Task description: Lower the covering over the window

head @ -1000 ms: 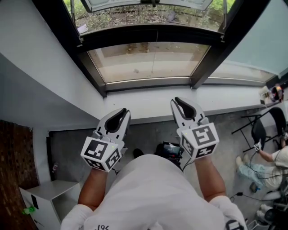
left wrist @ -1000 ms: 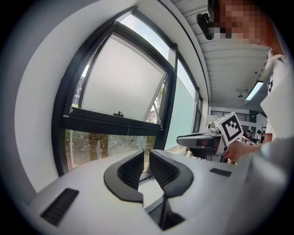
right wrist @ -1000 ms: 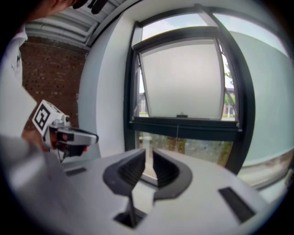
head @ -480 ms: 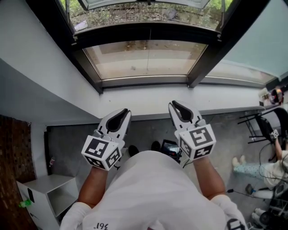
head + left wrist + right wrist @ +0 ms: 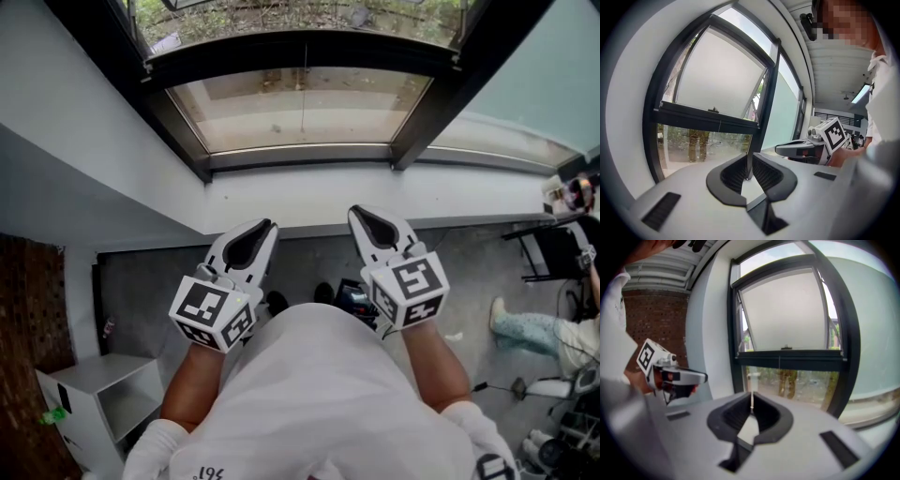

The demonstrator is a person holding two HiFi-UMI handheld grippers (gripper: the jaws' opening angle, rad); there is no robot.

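- Both grippers are in front of the window (image 5: 300,103), side by side with a gap between them, tips over the near edge of the sill (image 5: 300,197) and well short of the glass
- left gripper (image 5: 266,225): jaws pinched together, holding nothing
- right gripper (image 5: 357,212): jaws have just been closing and are now together, and I can't see anything between them either
- Where's the blind? Honestly not sure. The upper pane (image 5: 785,310) reads flat white in both gripper views, so that could be the blind hanging down to the crossbar (image 5: 787,357), or it could just be pale glass
- lower pane (image 5: 801,380) is bare, trees showing straight through, so the window isn't fully covered as it stands
- There's a thin cord (image 5: 779,362) hanging from the middle of the crossbar over the lower pane. My guess is that's the pull
- Handling-wise I'd expect it to be light and floppy, with fabric that creases if pinched. So I'd take the cord or a stiff bottom rail, never the cloth
- The cord looks skinny and probably slick, easy to miss. I'd want it dead centre between the pads, clamped firmly and pulled straight down
- If it's sprung, a slip could send it snapping back up
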